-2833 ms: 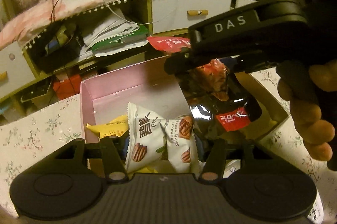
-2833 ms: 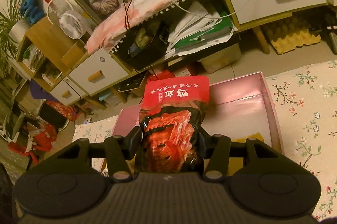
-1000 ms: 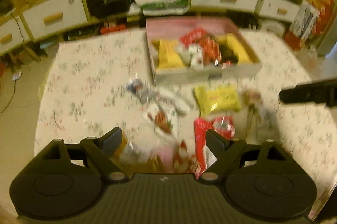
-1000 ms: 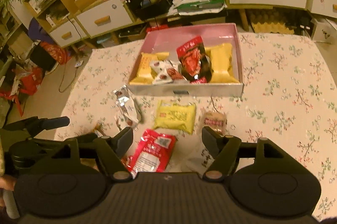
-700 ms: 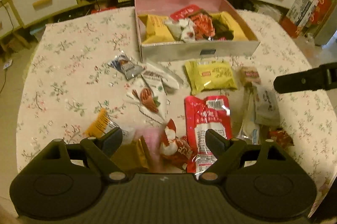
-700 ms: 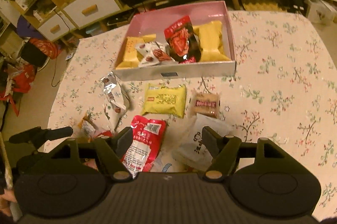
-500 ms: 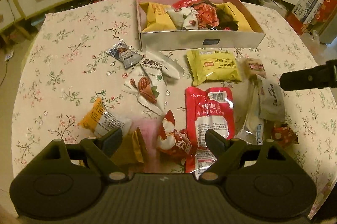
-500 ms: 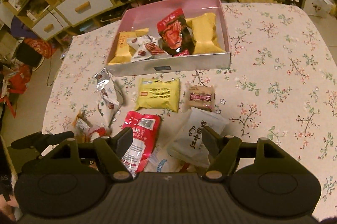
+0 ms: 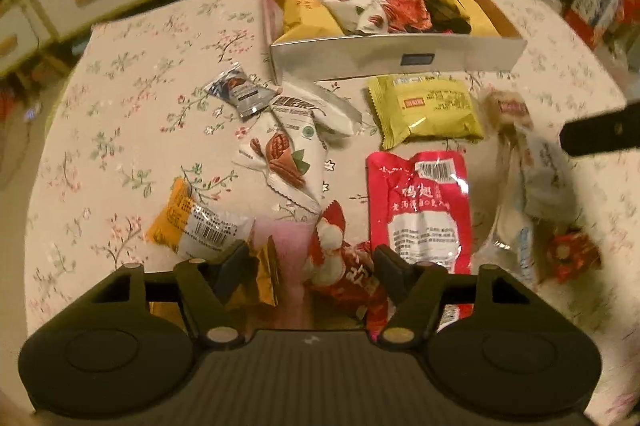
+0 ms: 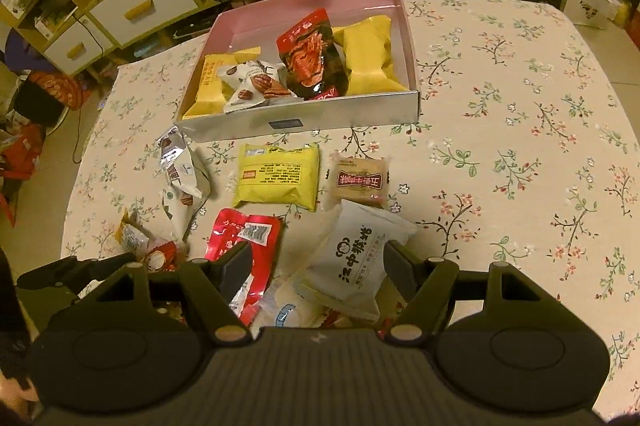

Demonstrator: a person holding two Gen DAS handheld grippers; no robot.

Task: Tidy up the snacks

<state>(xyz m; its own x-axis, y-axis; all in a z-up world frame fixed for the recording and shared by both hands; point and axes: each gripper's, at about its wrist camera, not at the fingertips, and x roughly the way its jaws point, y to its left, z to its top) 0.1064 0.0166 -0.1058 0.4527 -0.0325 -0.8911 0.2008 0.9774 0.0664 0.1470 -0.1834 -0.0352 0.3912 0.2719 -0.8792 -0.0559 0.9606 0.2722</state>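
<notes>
A pink-lined box (image 9: pixel 400 59) (image 10: pixel 300 123) at the far side of the table holds yellow packets, pecan packets and a red-and-black pouch (image 10: pixel 312 57). Loose snacks lie in front of it. My left gripper (image 9: pixel 310 266) hangs low over a small red-and-white packet (image 9: pixel 340 266), a pink one and a golden one. Its jaws are closing with these between them, and the pads press on nothing. My right gripper (image 10: pixel 316 266) stands open over a white packet with black characters (image 10: pixel 356 258). A red pouch (image 10: pixel 244 246) (image 9: pixel 420 205) lies by its left finger.
Also on the flowered tablecloth are a yellow packet (image 9: pixel 424 109) (image 10: pixel 276 177), a brown cake packet (image 10: pixel 360 179), white pecan packets (image 9: pixel 284 153) and an orange packet (image 9: pixel 192 222). Drawers and cluttered shelves stand behind the table. The cloth's right side (image 10: pixel 540 145) is bare.
Both grippers left the box, where the pecan packets and red-and-black pouch now lie. They sank toward the loose snacks. The left jaws have narrowed.
</notes>
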